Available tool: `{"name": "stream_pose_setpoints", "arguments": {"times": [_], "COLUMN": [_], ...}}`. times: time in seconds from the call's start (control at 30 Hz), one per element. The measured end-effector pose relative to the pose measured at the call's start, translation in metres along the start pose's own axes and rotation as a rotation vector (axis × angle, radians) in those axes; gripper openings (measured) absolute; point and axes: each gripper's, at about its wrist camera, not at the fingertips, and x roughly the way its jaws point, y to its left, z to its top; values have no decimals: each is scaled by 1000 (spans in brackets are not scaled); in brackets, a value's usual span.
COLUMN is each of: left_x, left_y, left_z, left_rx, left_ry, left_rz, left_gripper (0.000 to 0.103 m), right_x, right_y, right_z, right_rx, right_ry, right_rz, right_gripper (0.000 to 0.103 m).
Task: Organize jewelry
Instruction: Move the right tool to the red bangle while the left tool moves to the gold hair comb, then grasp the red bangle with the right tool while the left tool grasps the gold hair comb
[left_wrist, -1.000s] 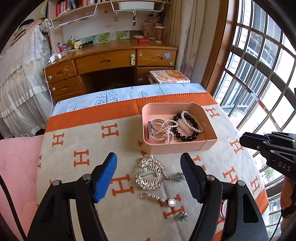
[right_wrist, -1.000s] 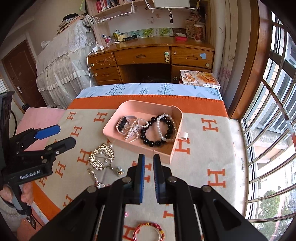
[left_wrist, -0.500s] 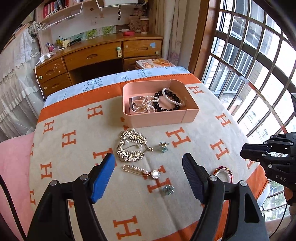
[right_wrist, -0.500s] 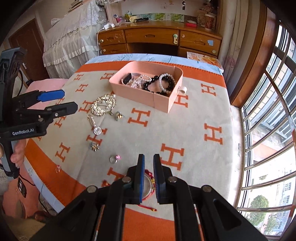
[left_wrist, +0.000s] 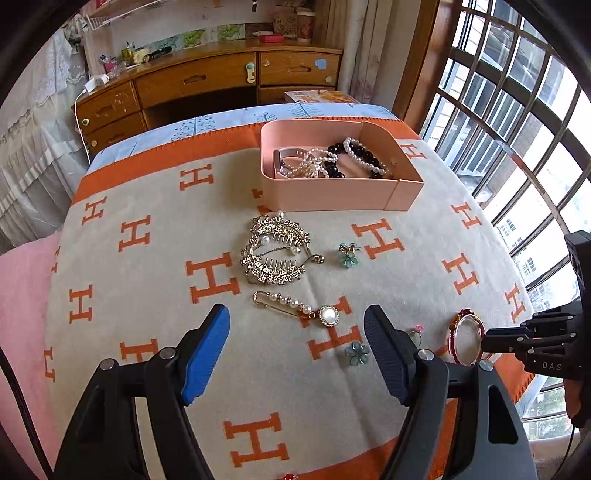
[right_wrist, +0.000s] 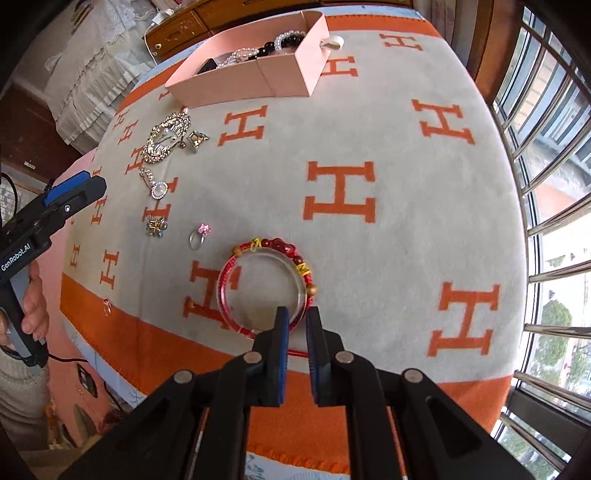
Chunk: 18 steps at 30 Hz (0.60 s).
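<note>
A pink box (left_wrist: 332, 192) at the far side holds pearl and black bead bracelets (left_wrist: 351, 158). On the H-pattern blanket lie a gold hair comb (left_wrist: 275, 254), a pearl pin brooch (left_wrist: 295, 306), two blue flower pieces (left_wrist: 348, 254), a pink-stone ring (right_wrist: 199, 236) and a red cord bracelet with a clear bangle (right_wrist: 266, 288). My left gripper (left_wrist: 295, 350) is open above the brooch. My right gripper (right_wrist: 297, 321) is nearly closed, with its tips at the near rim of the red bracelet; whether it grips the rim I cannot tell.
The blanket covers a small table whose near edge (right_wrist: 221, 354) falls off below my right gripper. A wooden desk (left_wrist: 207, 81) stands behind and barred windows (left_wrist: 517, 110) are on the right. A small ring (right_wrist: 107, 306) lies on the orange border.
Both grippers pulled back from the box toward the near edge. My right gripper dropped down to the red bracelet. The left gripper stayed open.
</note>
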Motion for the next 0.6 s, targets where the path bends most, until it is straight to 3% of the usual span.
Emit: {"name": "stream_pose_setpoints", "arguments": {"times": [0.13,0.37,0.6], "left_x": [7,15,26], "left_y": [7,13,25], "left_z": [2,5,17], "left_rx": [-29,-33,-42], "left_ry": [13,22,29], "left_rz": [-8,-5,16], "left_gripper": [73,73,73], "right_x": [4,9,3], "right_y": [3,22,35], "right_z": [3,11,16], "right_rx": [33,-35,-102], "right_ry": [11,2,-78], "right_rz": [7,-86,-138], "right_gripper": [9,9,7]}}
